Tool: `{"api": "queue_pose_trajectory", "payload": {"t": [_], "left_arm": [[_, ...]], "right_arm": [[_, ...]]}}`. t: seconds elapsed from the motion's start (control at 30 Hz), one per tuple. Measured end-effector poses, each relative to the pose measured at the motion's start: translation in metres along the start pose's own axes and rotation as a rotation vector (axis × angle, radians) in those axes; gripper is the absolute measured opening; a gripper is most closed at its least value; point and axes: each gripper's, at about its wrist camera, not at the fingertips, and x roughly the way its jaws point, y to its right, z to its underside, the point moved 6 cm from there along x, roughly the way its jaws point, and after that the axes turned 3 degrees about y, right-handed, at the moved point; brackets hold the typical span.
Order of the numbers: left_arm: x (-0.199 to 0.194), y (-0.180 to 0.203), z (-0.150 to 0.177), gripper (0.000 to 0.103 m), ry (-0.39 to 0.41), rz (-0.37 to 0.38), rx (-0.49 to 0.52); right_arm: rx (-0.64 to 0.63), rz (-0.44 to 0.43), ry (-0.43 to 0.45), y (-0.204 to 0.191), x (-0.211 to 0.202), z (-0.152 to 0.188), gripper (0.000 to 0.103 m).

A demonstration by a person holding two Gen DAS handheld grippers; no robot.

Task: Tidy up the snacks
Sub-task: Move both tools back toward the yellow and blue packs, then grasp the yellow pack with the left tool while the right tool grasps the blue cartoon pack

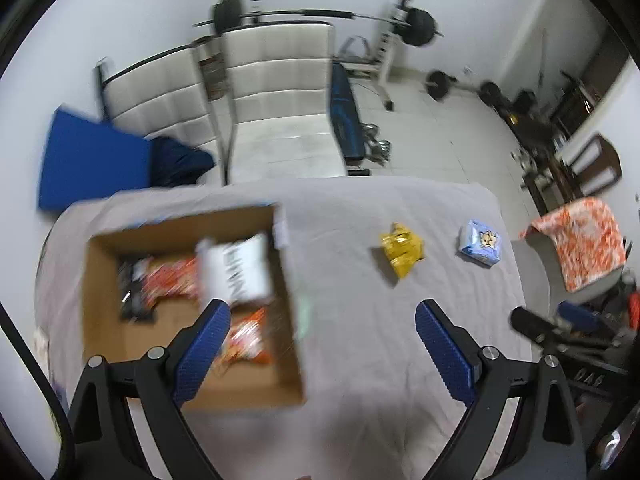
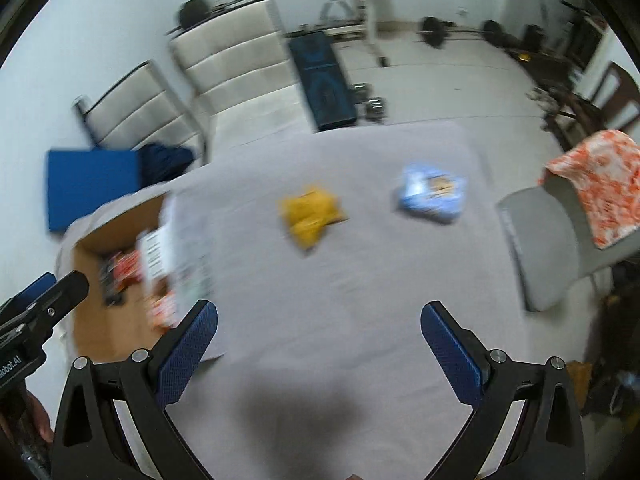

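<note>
Two snacks remain loose on the grey-covered tabletop (image 2: 360, 280): a yellow packet (image 2: 309, 216) and a light-blue packet (image 2: 432, 194). Both lie well ahead of the right gripper (image 2: 319, 340), the yellow one slightly left of the midline between its jaws and the blue one ahead of the right-hand jaw. The cardboard box (image 1: 104, 320) sits under and ahead of the left-hand jaw of the left gripper (image 1: 322, 338), already holding a white packet (image 1: 238, 268) and red-orange packets (image 1: 172, 282); both views are motion-blurred, so its contents cannot be counted with confidence. The step in hand appears to be the reach for the next loose snack, probably the yellow packet, the nearer to the box. To do it well, the chosen gripper should travel forward until the packet lies centred between the jaws, descend so that both pads straddle its body rather than a crimped edge, and close only once the pads sit low on the pack; soft wrapping may slip or crumple under an off-centre pinch. Both pairs of jaws stand spread wide, holding nothing and touching nothing. The left gripper's right-hand jaw hangs over bare cloth.
</note>
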Motion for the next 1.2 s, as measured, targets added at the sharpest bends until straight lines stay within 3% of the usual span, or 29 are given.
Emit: {"api": "queue_pose_trajectory", "payload": {"t": [0.13, 0.33, 0.43, 0.73, 0.8, 0.87, 1.0, 1.2], "left_arm": [[0.057, 0.051, -0.027, 0.095, -0.06, 0.008, 0.083], [0.149, 0.117, -0.048, 0.095, -0.177, 0.056, 0.235], [0.202, 0.144, -0.05, 0.095, -0.255, 0.041, 0.353], [0.308, 0.173, -0.021, 0.094, -0.467, -0.018, 0.538], [0.32, 0.175, -0.014, 0.08, -0.498, -0.018, 0.552], [0.327, 0.175, -0.009, 0.058, -0.525, -0.018, 0.537], [0.328, 0.165, -0.008, 0.054, -0.518, -0.027, 0.416], [0.323, 0.127, 0.003, 0.051, -0.466, -0.022, 0.006]], "right_arm": [[0.061, 0.053, -0.033, 0.067, 0.036, -0.036, 0.103], [0.136, 0.028, -0.152, 0.135, 0.104, -0.07, 0.103], [0.128, 0.042, -0.187, 0.156, 0.132, -0.081, 0.103], [0.078, 0.1, -0.256, 0.183, 0.186, -0.091, 0.103], [0.067, 0.093, -0.264, 0.186, 0.194, -0.094, 0.103], [0.06, 0.09, -0.28, 0.189, 0.202, -0.097, 0.103], [0.152, 0.03, -0.326, 0.193, 0.223, -0.103, 0.103], [0.315, -0.027, -0.353, 0.189, 0.257, -0.108, 0.103]]}}
